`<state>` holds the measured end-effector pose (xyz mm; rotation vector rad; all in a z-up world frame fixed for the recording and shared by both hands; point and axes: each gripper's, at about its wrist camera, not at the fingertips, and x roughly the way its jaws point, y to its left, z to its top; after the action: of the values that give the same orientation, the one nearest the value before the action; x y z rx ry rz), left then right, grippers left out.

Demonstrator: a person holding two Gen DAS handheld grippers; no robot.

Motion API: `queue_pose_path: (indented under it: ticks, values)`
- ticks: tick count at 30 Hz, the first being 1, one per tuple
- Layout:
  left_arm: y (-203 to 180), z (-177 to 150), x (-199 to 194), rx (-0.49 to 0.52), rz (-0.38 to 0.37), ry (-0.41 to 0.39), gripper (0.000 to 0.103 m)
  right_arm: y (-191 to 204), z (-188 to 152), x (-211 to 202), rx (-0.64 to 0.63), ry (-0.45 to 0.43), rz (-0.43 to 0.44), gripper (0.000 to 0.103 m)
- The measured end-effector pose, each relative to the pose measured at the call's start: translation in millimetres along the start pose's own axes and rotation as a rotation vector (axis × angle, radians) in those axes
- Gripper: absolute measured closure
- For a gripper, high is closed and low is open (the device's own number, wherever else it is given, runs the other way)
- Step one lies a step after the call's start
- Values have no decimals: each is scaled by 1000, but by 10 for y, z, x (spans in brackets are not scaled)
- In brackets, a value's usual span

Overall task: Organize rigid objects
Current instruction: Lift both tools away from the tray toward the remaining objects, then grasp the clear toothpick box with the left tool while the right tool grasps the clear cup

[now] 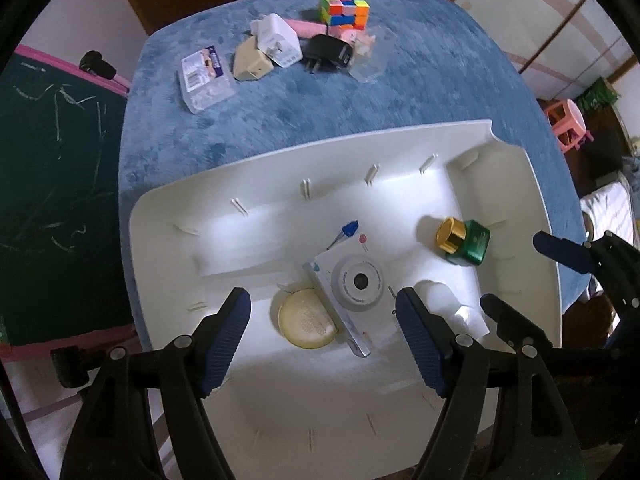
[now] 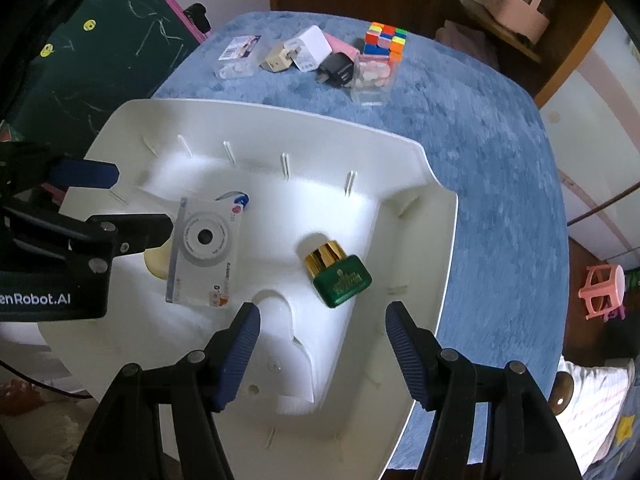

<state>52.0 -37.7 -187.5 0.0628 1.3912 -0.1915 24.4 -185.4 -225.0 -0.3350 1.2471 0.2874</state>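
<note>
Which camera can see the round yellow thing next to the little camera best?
The left wrist view shows it best: nearly the whole round cream-yellow disc is visible in the white tray, with only its right edge tucked under the toy camera. In the right wrist view only a sliver peeks out between the left gripper and the toy camera.

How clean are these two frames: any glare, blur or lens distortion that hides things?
Left wrist view: the white tray floor is blown out by glare; fisheye bends the table edges; dark vignette at the corners. Right wrist view: similar glare beside the toy camera; the green bottle stays sharp; the far cube is slightly soft.
</note>
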Motion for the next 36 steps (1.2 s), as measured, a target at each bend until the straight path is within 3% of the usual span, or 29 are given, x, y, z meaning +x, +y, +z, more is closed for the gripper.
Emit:
queue_pose_path:
  ticks: [9, 14, 25, 30, 36]
  values:
    - [228, 189, -212, -109, -20, -19, 25, -3, 153, -179, -24, -46, 16, 37]
    - [374, 389, -418, -153, -30, -72, 25, -78, 321, -311, -32, -83, 29, 37]
    - [728, 1030, -736, -235, -12, -176, 25, -353, 849, -586, -33, -181, 34, 37]
    - [876, 1350, -712, -277, -10, -183, 25, -505, 1132, -563, -45, -214, -7, 37]
    - [1028, 1760, -402, -306, 11, -153, 25, -758, 1564, -328, 2, -213, 20, 37]
